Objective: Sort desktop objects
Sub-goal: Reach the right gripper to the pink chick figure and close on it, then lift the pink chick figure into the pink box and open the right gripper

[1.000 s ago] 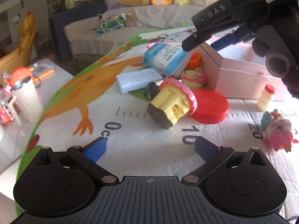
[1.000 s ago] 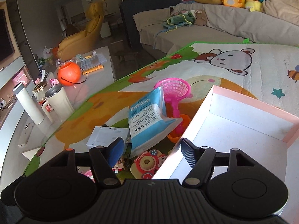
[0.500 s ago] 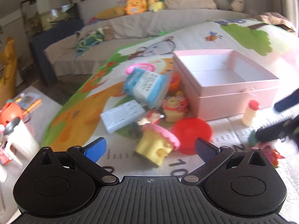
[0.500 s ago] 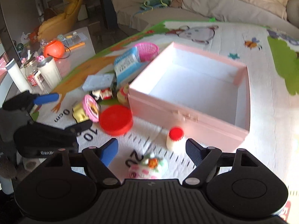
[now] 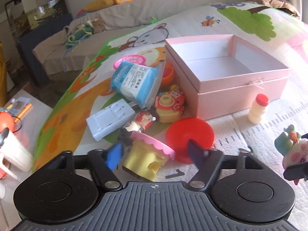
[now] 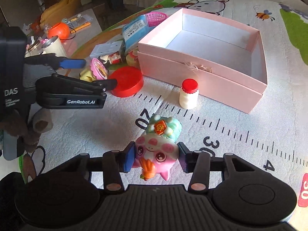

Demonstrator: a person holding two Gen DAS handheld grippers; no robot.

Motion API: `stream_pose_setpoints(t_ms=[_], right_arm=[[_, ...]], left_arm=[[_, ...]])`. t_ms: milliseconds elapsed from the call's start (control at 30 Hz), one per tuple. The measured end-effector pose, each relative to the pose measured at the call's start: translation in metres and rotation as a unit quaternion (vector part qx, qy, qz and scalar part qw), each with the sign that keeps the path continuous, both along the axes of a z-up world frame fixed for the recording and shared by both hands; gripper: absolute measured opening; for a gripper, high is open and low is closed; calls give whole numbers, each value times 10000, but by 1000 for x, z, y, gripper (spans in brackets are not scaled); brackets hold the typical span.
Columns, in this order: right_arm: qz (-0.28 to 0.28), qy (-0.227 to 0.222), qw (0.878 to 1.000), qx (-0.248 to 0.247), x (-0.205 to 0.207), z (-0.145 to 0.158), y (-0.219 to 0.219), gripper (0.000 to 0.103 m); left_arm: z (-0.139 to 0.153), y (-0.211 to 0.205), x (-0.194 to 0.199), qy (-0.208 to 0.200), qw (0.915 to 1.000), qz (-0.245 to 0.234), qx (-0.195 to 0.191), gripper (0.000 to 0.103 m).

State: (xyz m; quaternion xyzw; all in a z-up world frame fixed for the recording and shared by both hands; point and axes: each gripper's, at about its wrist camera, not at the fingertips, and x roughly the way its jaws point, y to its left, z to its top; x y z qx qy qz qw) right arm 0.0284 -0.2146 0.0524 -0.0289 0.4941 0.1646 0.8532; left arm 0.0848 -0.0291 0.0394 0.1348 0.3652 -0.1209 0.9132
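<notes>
A yellow cupcake toy (image 5: pixel 148 159) (image 6: pixel 94 71) with a pink frill lies on the play mat. My left gripper (image 5: pixel 154 154) (image 6: pixel 100 73) straddles it and its jaws are closing; a gap still shows at the right pad. The right gripper (image 6: pixel 156 159) (image 5: pixel 298 154) is closing too, and both pads touch the sides of a pink animal toy (image 6: pixel 154 152) (image 5: pixel 292 152) with a teal hat. An open pink box (image 5: pixel 240 88) (image 6: pixel 202 71) stands behind both toys, with nothing in it.
A red lid (image 5: pixel 190 134), a small red-capped bottle (image 6: pixel 188 96), a blue wipes pack (image 5: pixel 134 80), a pale grey charger (image 5: pixel 109 119), a doll (image 5: pixel 142 121) and a pink basket (image 6: pixel 156 18) crowd the box's left side. A white mug (image 5: pixel 11 154) stands off the mat.
The left jaws have narrowed from wide open around the cupcake toy. The right gripper swung from the box to the pink animal toy and its jaws closed in on it.
</notes>
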Motion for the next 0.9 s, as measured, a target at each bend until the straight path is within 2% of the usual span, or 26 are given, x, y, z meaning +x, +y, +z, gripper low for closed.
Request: stream_pose_setpoints(t_ms=[67,233,300,400,500,567,667,800,833,867,900], right_arm=[[16,-37,10000,-30,-7,8,-1,45],[-11,-240,9997,-59,-25,34,0,45],[-28,-469,9988,-100,-30,53,1,45],[-116,-991,9947,-266,-28,89,2,45],[-369,-1615,9846,-552,-12,124,-3,45],[-611,-1898,9783,-569,3,143,-13,45],[-882,-2067,9732,-496,31,162,-29,45],[-1096,-2110,9699,-530,74,165,-42,45],[-1156,-2087,9697,-519,84,164,-45,45],[-1192,-2029,9708,-467,98,160,-50,46],[-1146,-1946,9733,-399,110,155,-53,47]], left_arm=[[5,2,-7,-53,9999,-59,64,56],[30,1,-44,-136,9987,-485,10,56],[47,0,-59,-162,9974,-688,-154,56],[80,-9,-68,-557,9942,-856,-323,56],[108,-21,-56,-1036,9898,-877,-424,56],[119,-29,-38,-1127,9882,-854,-590,56],[127,-47,-4,-1116,9857,-889,-899,56],[123,-72,42,-1072,9819,-981,-1212,56],[121,-76,54,-987,9811,-1031,-1307,57],[117,-77,65,-911,9805,-1063,-1382,71],[114,-77,71,-894,9801,-1047,-1430,91]])
